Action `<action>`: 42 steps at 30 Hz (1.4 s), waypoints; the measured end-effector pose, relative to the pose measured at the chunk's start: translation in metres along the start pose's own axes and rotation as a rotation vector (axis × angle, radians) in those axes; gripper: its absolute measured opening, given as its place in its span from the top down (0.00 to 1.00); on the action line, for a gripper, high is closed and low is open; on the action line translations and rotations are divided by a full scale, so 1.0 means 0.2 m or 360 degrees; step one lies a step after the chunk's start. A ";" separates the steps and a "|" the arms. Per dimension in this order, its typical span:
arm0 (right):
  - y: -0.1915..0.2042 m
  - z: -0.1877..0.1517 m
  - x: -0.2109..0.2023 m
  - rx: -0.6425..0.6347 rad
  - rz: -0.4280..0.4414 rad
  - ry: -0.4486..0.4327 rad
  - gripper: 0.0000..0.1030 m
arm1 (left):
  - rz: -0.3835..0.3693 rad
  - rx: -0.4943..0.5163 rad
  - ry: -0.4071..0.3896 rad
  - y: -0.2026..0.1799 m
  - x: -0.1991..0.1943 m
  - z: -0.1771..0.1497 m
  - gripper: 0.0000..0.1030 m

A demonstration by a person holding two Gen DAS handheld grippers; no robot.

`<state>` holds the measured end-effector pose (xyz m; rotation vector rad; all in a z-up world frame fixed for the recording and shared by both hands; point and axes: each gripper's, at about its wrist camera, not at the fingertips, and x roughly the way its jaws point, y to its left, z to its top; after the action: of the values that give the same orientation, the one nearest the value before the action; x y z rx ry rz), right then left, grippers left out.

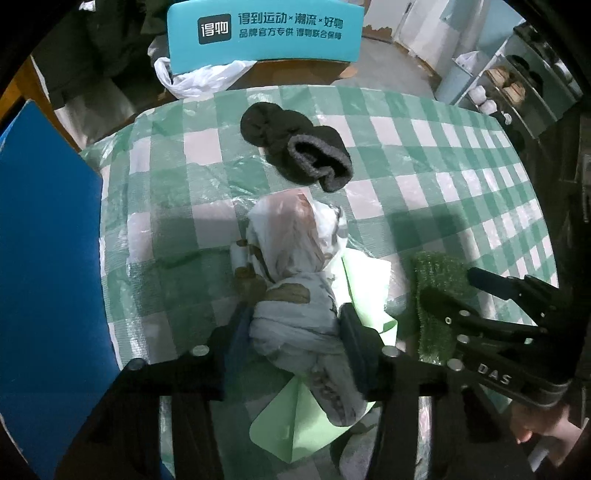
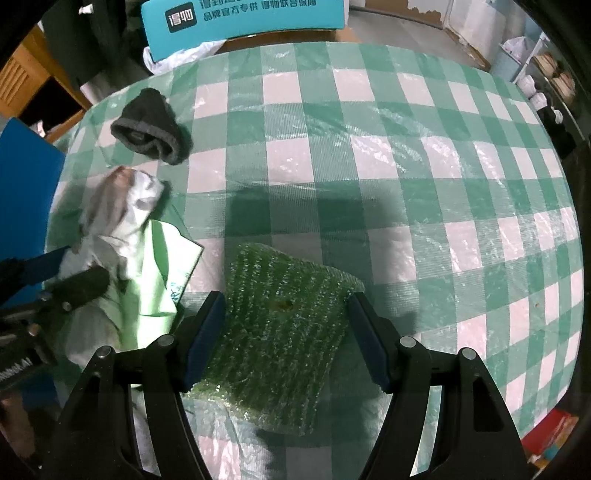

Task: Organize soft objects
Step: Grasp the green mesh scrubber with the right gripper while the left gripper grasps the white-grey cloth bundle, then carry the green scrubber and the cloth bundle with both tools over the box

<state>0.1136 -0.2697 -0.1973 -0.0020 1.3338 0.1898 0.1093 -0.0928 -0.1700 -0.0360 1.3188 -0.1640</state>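
Note:
My left gripper (image 1: pixel 293 325) is shut on a white patterned cloth bundle (image 1: pixel 295 266), which hangs forward over a light green paper sheet (image 1: pixel 364 280). A dark grey knit hat (image 1: pixel 295 142) lies further back on the checked table. My right gripper (image 2: pixel 286 321) is open, its fingers on either side of a green fuzzy cloth (image 2: pixel 277 332) that lies flat on the table. The right gripper also shows in the left wrist view (image 1: pixel 454 284), over the green cloth (image 1: pixel 436 295). The bundle (image 2: pixel 114 218) and the hat (image 2: pixel 151 127) show at left in the right wrist view.
The round table has a green and white checked plastic cover (image 2: pixel 369 147). A blue board (image 1: pixel 48 258) stands at the left edge. A teal box with printed text (image 1: pixel 264 31) and a white plastic bag (image 1: pixel 199 77) sit behind the table. Shelves (image 1: pixel 517 85) stand at the right.

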 end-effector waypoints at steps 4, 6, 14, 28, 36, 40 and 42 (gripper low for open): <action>0.07 0.00 0.03 -0.0048 -0.0065 -0.0003 0.32 | 0.0037 0.0053 -0.0021 -0.01 -0.01 -0.01 0.57; 0.09 -0.01 0.03 -0.0085 -0.0098 -0.0011 0.32 | 0.0046 0.0060 -0.0024 -0.01 -0.02 -0.01 0.58; 0.13 -0.06 0.00 -0.0163 -0.0109 -0.0050 0.76 | 0.0074 0.0060 -0.0064 0.01 -0.07 -0.01 0.58; 0.15 -0.03 -0.22 -0.0150 -0.0009 -0.0178 0.83 | 0.0048 0.0062 -0.0179 0.01 -0.27 -0.05 0.58; 0.17 -0.02 -0.38 -0.0172 0.0025 -0.0250 0.83 | 0.0052 0.0067 -0.0243 0.02 -0.38 -0.08 0.58; 0.20 -0.03 -0.45 -0.0193 0.0029 -0.0285 0.83 | 0.0052 0.0075 -0.0285 0.03 -0.44 -0.10 0.58; 0.21 -0.03 -0.48 -0.0209 0.0031 -0.0299 0.83 | 0.0057 0.0080 -0.0303 0.03 -0.47 -0.11 0.58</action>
<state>0.0801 -0.2418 -0.1012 -0.0806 1.1323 0.2869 0.0662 -0.0722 -0.0853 0.0144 1.1240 -0.1596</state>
